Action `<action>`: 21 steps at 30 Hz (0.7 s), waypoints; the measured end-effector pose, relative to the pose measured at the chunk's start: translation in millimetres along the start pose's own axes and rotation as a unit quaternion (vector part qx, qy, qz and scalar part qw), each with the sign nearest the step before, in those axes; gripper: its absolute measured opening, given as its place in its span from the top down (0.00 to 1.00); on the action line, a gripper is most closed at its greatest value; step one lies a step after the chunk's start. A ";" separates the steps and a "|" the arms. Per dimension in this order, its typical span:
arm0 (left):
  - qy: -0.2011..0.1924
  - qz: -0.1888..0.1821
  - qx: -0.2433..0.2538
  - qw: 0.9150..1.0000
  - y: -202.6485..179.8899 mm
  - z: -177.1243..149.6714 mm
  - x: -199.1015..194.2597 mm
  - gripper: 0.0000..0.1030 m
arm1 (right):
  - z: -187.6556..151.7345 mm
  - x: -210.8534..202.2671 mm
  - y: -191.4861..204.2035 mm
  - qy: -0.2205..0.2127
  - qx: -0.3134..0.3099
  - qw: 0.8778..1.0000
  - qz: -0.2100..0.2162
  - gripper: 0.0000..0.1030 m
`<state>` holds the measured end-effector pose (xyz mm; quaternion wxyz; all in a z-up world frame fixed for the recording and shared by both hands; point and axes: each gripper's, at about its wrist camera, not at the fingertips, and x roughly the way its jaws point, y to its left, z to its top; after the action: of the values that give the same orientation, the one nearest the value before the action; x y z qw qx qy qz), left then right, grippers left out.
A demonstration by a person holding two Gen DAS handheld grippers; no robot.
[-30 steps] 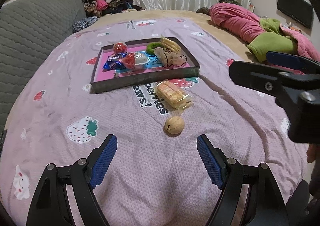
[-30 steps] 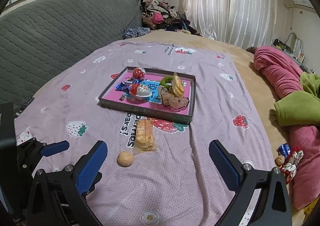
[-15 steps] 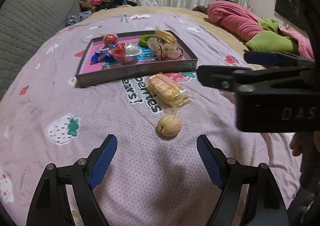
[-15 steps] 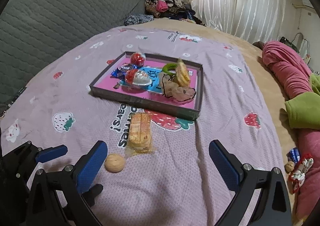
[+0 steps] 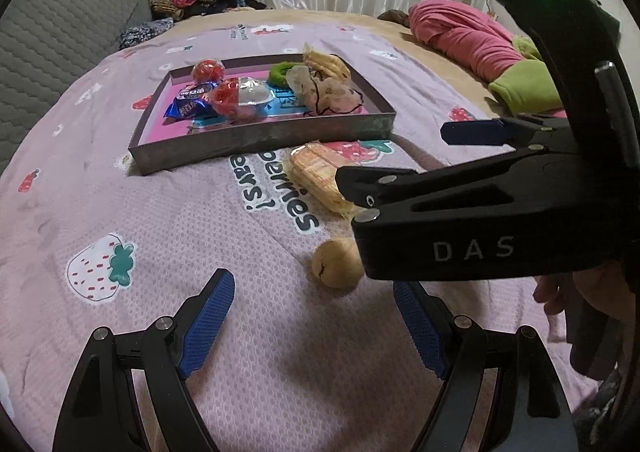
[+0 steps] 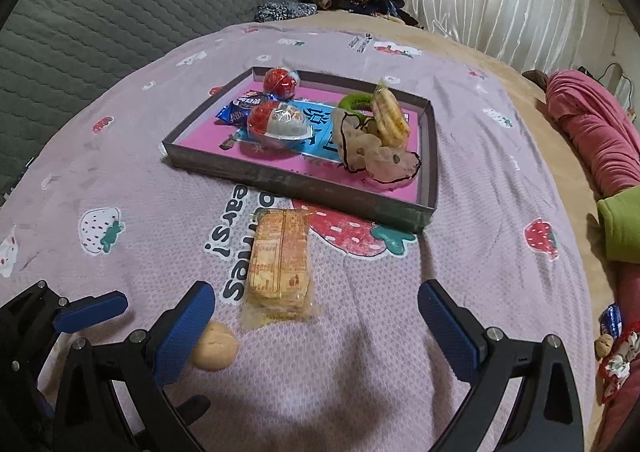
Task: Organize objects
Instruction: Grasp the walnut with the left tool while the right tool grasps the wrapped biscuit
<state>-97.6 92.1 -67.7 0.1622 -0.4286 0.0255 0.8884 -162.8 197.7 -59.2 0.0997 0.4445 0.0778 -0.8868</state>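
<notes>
Walnut (image 5: 336,262) and cracker packet (image 6: 280,258), one of each, lie loose on the pink strawberry-print bedspread (image 5: 120,212), in front of the single shallow grey tray (image 6: 304,182). Inside the tray sit two red-and-clear capsule toys (image 6: 276,120), one blue snack wrapper (image 6: 240,108), one green ring (image 6: 352,100), one wrapped round biscuit stack (image 6: 390,116) and one crumpled beige cloth piece (image 6: 376,156).

In the left wrist view, the left claw (image 5: 316,326) has its blue pads wide apart with nothing between them; the walnut lies just ahead of the gap, nearer the right-hand pad, partly covered by the black body of the other tool. In the right wrist view, the right claw (image 6: 316,332) is also spread wide and empty. The cracker packet lies just ahead of its gap, toward the left-hand pad, its near end about level with the fingertips, while the walnut sits just outside that left-hand finger (image 6: 184,332), close against it. Whether they touch cannot be told.
</notes>
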 end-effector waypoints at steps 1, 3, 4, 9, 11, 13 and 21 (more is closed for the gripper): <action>0.001 0.001 -0.002 1.000 0.8 1.0 2.2 0.20 | 1.3 4.0 -0.4 0.002 0.000 1.000 0.000 0.01; 0.001 0.002 -0.004 1.000 2.0 3.5 6.9 0.20 | 3.2 8.7 -0.5 0.004 0.001 1.000 0.001 0.01; 0.002 0.002 -0.006 1.000 2.6 4.4 9.2 0.20 | 4.2 10.3 -0.9 0.005 0.001 1.000 0.002 0.01; 0.010 -0.003 -0.010 1.000 2.4 5.8 19.4 0.20 | 7.9 22.3 1.2 0.014 -0.003 1.000 0.001 0.01; 0.007 -0.001 -0.009 1.000 1.3 5.5 21.0 0.20 | 8.8 26.3 2.1 0.017 -0.006 1.000 0.001 0.01; 0.008 -0.006 -0.009 1.000 0.4 5.4 23.0 0.20 | 9.4 30.0 3.0 0.021 -0.009 1.000 0.000 0.01; 0.012 -0.018 -0.013 1.000 -2.0 6.9 30.1 0.20 | 11.2 47.0 7.9 0.039 -0.020 0.999 0.003 0.01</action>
<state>-119.6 103.3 -86.4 0.1717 -0.4416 0.0080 0.8806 -196.9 182.5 -90.7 0.1080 0.4771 0.0976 -0.8667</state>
